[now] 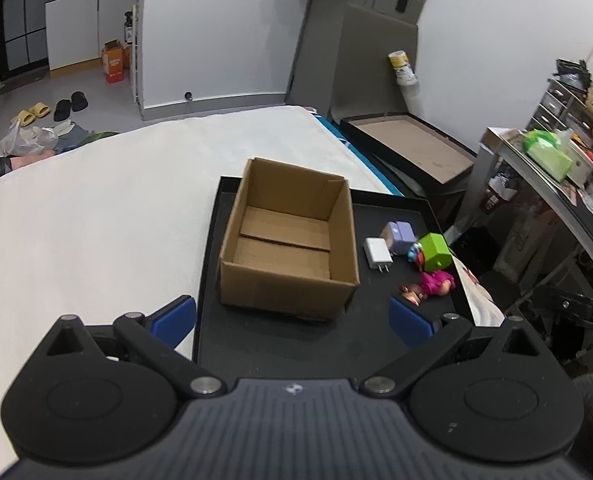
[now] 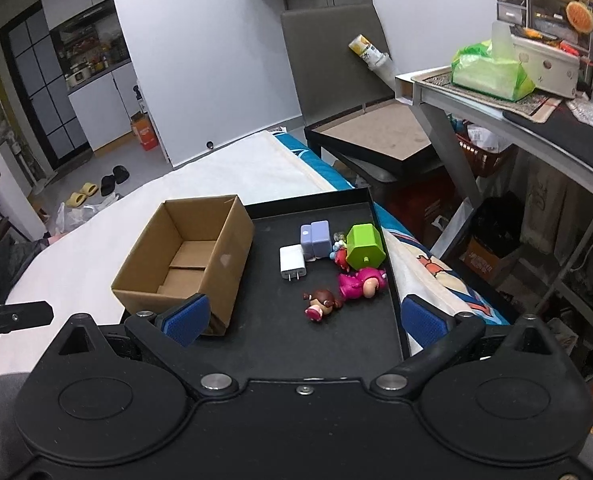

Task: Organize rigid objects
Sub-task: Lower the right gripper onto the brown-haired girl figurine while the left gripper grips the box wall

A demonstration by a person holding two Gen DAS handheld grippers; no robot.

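Observation:
An open, empty cardboard box [image 1: 288,240] [image 2: 184,260] stands on a black tray [image 1: 296,340] [image 2: 288,332] on a white bed. To its right on the tray lie a white charger [image 1: 377,253] [image 2: 292,262], a purple charger [image 1: 397,236] [image 2: 316,238], a green block toy [image 1: 436,252] [image 2: 364,246], a pink figure [image 1: 438,283] [image 2: 362,282] and a small brown-haired doll [image 1: 412,296] [image 2: 322,302]. My left gripper [image 1: 292,322] is open and empty, near the box's front. My right gripper [image 2: 304,320] is open and empty, just short of the doll.
The white bed [image 1: 96,220] [image 2: 88,264] extends left. A low black table [image 1: 412,148] [image 2: 380,132] stands behind the tray. A cluttered grey desk [image 1: 556,168] [image 2: 516,108] is at the right. Shoes and bags lie on the floor at far left.

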